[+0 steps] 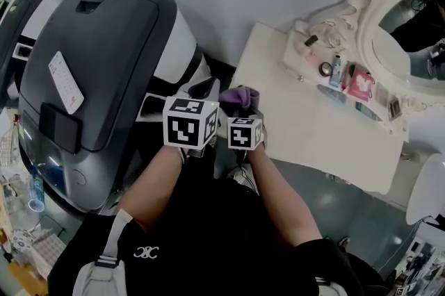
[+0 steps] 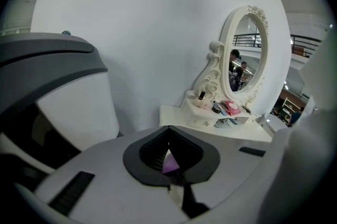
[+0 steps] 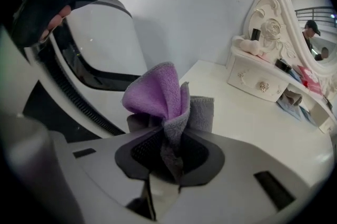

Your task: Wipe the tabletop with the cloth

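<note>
Trouble looked most likely at the near end. The right gripper (image 3: 168,157) had its jaws clamped on a twisted neck of the purple cloth (image 3: 158,94). The rest bunched up above the tips, over the near corner of the white tabletop (image 1: 313,142) and not yet on it. Wiped as a wad, it could let the hard jaw tips scrape the surface or work loose from the pinch. The left gripper (image 2: 169,160) sat just beside, jaws drawn nearly together around a purple sliver; whether it had nipped a corner I couldn't say. Farther back, small toiletries (image 1: 341,69) crowded the shelf under the oval mirror (image 1: 407,23). A long sweep might knock them over.
</note>
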### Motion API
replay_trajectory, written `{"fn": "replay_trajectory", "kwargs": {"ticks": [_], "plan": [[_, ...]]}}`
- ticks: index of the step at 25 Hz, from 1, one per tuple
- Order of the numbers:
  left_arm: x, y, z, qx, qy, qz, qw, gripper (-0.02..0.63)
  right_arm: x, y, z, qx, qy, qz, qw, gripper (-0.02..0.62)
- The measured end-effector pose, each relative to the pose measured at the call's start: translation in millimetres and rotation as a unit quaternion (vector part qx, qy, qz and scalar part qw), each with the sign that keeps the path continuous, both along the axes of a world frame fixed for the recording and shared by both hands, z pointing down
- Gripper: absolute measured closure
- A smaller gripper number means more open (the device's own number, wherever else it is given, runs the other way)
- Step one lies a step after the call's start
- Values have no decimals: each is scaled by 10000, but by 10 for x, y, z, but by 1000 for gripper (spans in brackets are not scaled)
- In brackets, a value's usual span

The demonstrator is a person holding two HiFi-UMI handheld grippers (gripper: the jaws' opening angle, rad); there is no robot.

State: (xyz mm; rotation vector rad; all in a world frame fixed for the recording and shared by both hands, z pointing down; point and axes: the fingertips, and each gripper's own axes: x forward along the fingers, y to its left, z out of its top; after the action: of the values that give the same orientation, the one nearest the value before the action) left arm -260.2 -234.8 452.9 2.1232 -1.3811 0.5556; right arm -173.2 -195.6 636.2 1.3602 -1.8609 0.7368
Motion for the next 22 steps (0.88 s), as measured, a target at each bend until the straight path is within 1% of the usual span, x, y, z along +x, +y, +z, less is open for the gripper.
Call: {"fn": "replay_trajectory", "kwargs": {"ticks": [6, 10, 12, 15, 18, 22], "plan": [[12, 387, 87, -55, -36, -211, 9998, 600, -83, 416, 9, 65, 77, -616, 9981, 511], [61, 593, 104, -28, -53, -216, 9997, 598, -112, 578, 18, 82, 15, -773, 9970, 511], [83, 696, 121, -30, -66, -202, 9998, 600, -100, 634, 25, 119, -26, -727, 9973, 511], [130, 832, 144, -49, -87, -163, 9998, 600, -33, 687, 32, 60, -239, -468, 9986, 509], [207, 948, 143, -30, -126, -68, 9999, 600, 110, 715, 68, 34, -457, -159, 9988, 506], [319, 1077, 154, -29, -159, 62, 9998, 600, 340, 781, 93, 66, -541, 140, 9984, 505]]}}
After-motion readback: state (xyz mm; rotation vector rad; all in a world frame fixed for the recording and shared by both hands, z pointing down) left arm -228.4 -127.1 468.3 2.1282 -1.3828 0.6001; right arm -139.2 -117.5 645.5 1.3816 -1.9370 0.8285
